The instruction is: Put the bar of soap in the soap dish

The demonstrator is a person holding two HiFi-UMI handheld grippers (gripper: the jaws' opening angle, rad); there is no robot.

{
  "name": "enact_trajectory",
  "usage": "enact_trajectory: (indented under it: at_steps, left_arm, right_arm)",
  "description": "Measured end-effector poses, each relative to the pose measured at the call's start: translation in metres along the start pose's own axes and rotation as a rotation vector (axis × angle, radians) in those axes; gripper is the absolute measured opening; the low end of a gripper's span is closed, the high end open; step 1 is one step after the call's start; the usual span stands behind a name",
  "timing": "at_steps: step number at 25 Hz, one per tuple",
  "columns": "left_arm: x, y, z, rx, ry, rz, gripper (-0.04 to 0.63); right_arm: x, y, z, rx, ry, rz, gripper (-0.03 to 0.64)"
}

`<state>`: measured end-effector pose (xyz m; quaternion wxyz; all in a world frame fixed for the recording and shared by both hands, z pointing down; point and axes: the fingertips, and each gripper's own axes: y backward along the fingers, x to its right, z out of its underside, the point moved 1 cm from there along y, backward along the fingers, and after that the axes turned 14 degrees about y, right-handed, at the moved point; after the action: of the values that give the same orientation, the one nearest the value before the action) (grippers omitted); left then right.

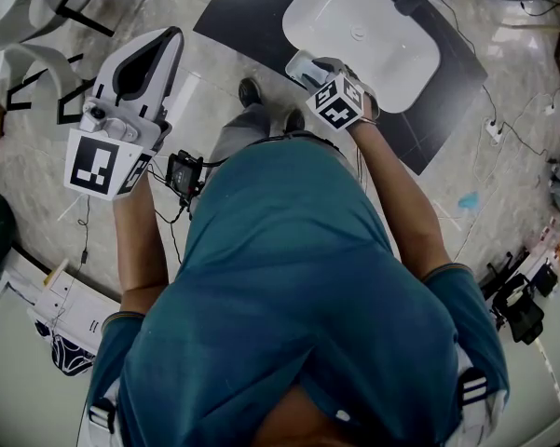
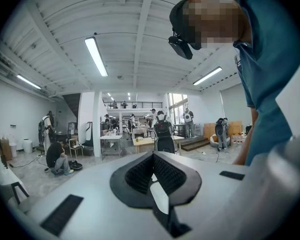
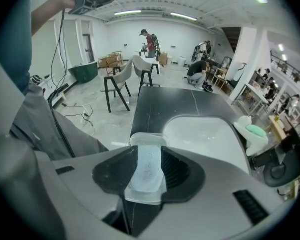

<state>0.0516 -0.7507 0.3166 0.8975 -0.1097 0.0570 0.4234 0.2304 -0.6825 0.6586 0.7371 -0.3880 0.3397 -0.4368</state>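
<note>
In the right gripper view a clear, rounded plastic soap dish (image 3: 147, 171) lies lengthwise between the jaws of my right gripper (image 3: 147, 166), and the dark pads sit against both of its long sides. It rests at the near edge of a black counter (image 3: 164, 104), just in front of the white basin (image 3: 204, 134). From the head view the right gripper (image 1: 319, 68) points steeply down onto the dish (image 1: 303, 63). My left gripper (image 1: 174, 33) is held up at the left, away from the counter, its jaws (image 2: 152, 166) together with nothing in them. No separate bar of soap can be made out.
A pale green object on a white holder (image 3: 255, 130) sits at the basin's far right. The white basin (image 1: 363, 35) fills much of the black counter (image 1: 252, 12). Chairs (image 3: 122, 79) stand on the floor to the left, cables (image 1: 503, 128) lie to the right. People move about in the background.
</note>
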Motion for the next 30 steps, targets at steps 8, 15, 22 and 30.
enact_trajectory:
  at_steps: [8, 15, 22, 30]
  left_arm:
    - [0.013, -0.005, -0.002, 0.001, -0.014, 0.017, 0.003]
    - [0.027, -0.006, -0.005, 0.007, -0.029, 0.025, 0.003]
    - [0.043, -0.007, -0.009, 0.014, -0.044, 0.027, 0.003]
    - [0.069, -0.012, -0.011, 0.016, -0.064, 0.039, 0.003]
  right_arm:
    - [0.014, 0.027, -0.006, 0.065, -0.044, 0.088, 0.049]
    - [0.030, 0.067, -0.024, 0.181, -0.115, 0.135, 0.015]
    - [0.050, 0.135, -0.056, 0.381, -0.147, 0.182, 0.014]
    - [0.063, 0.243, -0.097, 0.632, -0.109, 0.279, 0.014]
